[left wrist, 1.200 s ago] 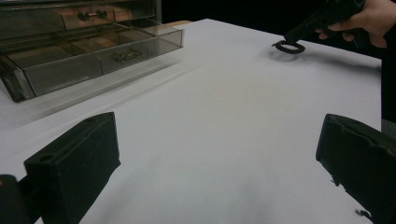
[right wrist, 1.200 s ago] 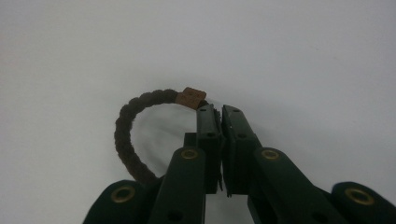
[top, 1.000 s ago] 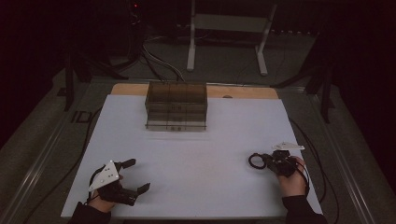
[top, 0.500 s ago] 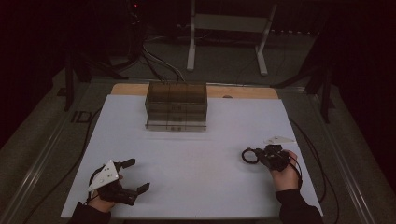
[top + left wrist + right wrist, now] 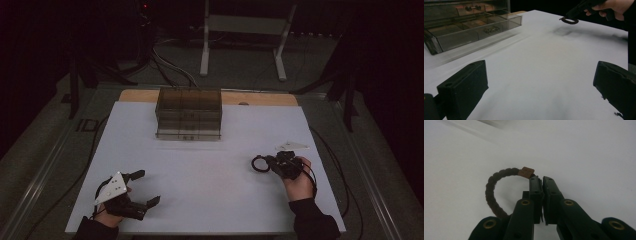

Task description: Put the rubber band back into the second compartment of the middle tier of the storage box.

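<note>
Right hand-held gripper (image 5: 542, 180) is clamped on the braided hair tie (image 5: 492, 188), lifted just off the table (image 5: 210, 165) nr the right edge. Looks light, soft, floppy, so grip by the cord beside its brown tag (image 5: 526, 172). Left hand-held gripper (image 5: 142, 188) sits w/ jaws wide apart, front-left corner. Drawer box (image 5: 189, 114) at back edge.

1. The room is very dark; light falls mainly on the white table (image 5: 210, 170).
2. A wooden strip (image 5: 260, 98) shows along the far edge of the table.
3. Behind the table, a white metal stand (image 5: 245, 30) is on the grey floor (image 5: 125, 82).
4. Black cables (image 5: 170, 70) lie on the floor.
</note>
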`<state>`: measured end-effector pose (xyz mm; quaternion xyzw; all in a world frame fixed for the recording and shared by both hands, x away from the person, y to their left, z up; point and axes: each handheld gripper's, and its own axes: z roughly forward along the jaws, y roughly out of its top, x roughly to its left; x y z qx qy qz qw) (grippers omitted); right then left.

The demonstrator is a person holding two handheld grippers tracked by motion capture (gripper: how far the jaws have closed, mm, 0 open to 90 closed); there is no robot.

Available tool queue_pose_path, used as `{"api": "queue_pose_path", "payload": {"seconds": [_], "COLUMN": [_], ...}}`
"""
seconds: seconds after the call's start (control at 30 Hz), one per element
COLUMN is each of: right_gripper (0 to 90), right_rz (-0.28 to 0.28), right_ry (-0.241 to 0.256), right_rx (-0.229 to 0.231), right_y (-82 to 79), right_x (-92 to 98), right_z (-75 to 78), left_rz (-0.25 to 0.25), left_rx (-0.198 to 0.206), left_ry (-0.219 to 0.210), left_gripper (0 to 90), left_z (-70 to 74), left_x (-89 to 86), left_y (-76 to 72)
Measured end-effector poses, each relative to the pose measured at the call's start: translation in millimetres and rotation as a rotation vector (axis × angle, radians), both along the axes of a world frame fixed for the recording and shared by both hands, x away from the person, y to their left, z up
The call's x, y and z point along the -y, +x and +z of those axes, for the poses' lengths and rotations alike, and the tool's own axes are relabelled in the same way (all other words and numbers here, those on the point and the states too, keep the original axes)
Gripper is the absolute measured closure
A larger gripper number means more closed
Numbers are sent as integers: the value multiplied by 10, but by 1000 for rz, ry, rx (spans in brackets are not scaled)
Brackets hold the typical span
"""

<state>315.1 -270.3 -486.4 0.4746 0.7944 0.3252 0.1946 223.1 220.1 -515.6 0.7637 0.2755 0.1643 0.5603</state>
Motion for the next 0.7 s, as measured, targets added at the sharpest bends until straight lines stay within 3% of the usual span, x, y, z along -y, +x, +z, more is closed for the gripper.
{"api": "queue_pose_path", "payload": {"seconds": [0.7], "right_gripper": [860], "right_rz": [73], "right_ry": [17], "right_rx": [7], "right_y": [121], "right_x": [-337], "right_z": [99], "left_rz": [-2], "left_rx": [2], "left_ry": [1], "left_gripper": [2], "left_z": [1], "left_x": [-7], "left_y": [-3]}}
